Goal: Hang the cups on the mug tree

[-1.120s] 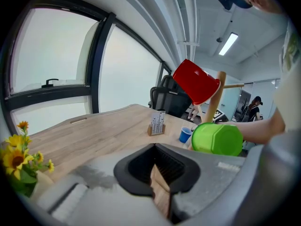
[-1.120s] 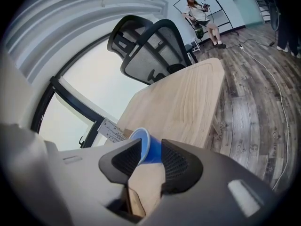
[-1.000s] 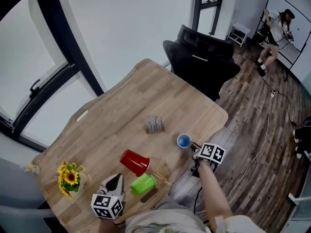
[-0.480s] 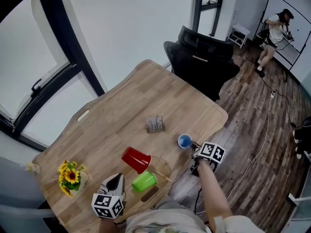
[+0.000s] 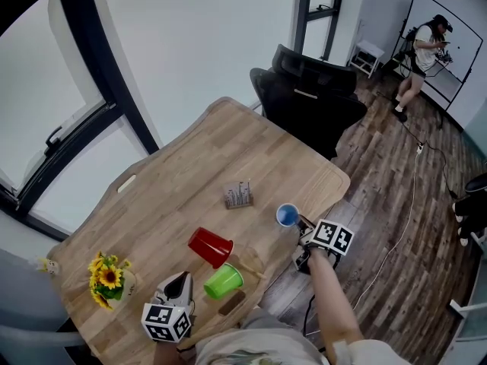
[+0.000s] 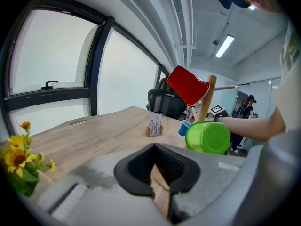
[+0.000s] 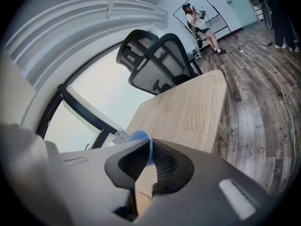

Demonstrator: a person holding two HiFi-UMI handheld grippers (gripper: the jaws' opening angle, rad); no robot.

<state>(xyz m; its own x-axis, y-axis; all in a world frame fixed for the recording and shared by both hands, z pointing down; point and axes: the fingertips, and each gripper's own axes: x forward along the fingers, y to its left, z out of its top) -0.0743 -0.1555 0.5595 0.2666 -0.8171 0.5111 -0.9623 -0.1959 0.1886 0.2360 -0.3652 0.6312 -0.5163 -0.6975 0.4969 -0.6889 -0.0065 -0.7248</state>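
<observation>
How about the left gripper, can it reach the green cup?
Probably yes. The green cup hangs on the mug tree just beside the left gripper, and nothing stands between them.

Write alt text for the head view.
The right hand-held gripper, its jaws just closed on the rim, holds a blue cup near the edge of a wooden table. A red cup and a green cup hang on the mug tree; the left hand-held gripper is beside it.

I see a blue cup [image 5: 288, 215], a red cup [image 5: 210, 246], a green cup [image 5: 223, 280], yellow sunflowers [image 5: 106, 274] and a light wooden table [image 5: 198, 158].
</observation>
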